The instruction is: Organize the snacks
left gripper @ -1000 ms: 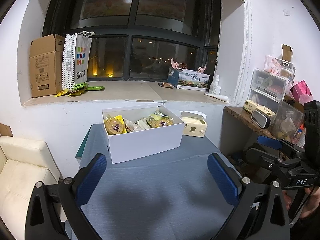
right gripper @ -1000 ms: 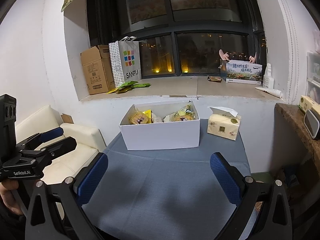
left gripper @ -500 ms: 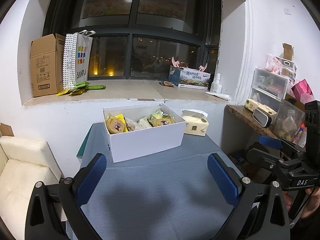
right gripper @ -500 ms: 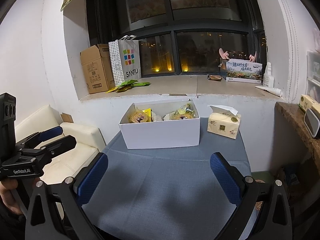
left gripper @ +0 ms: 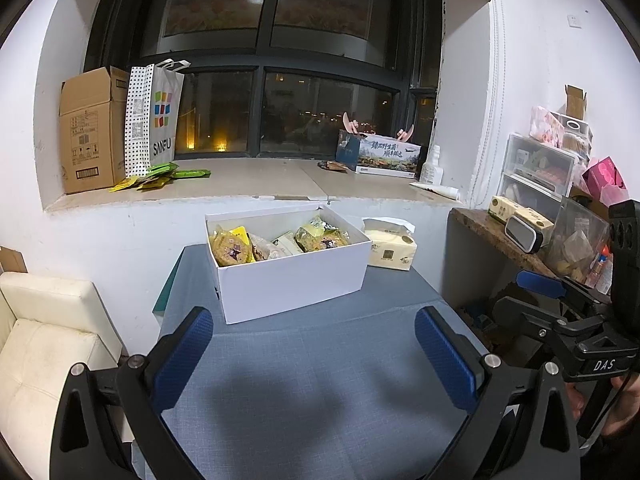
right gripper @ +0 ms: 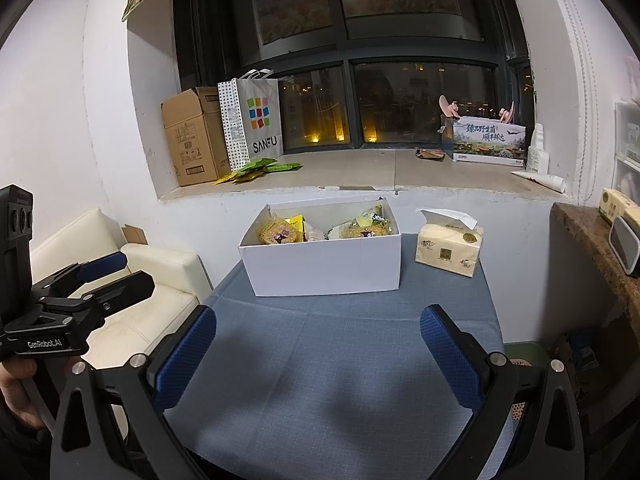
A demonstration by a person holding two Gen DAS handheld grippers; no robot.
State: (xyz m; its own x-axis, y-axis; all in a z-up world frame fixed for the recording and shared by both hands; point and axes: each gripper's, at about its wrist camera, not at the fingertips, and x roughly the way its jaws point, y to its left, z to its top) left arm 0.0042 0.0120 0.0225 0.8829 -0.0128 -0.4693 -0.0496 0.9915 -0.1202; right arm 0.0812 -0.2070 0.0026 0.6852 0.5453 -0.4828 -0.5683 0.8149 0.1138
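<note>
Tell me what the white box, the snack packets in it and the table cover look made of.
The white rectangular open-top box looks like matte paperboard: thin flat walls, crisp folded corners. The yellow snack packets look like glossy plastic film, crinkled and catching light. The grey-blue table cover looks like woven cloth, with a visible weave and a fold crease.

Both wrist views face the window from low over the table (left gripper: 320, 360), sharing the white box (right gripper: 324, 268).
</note>
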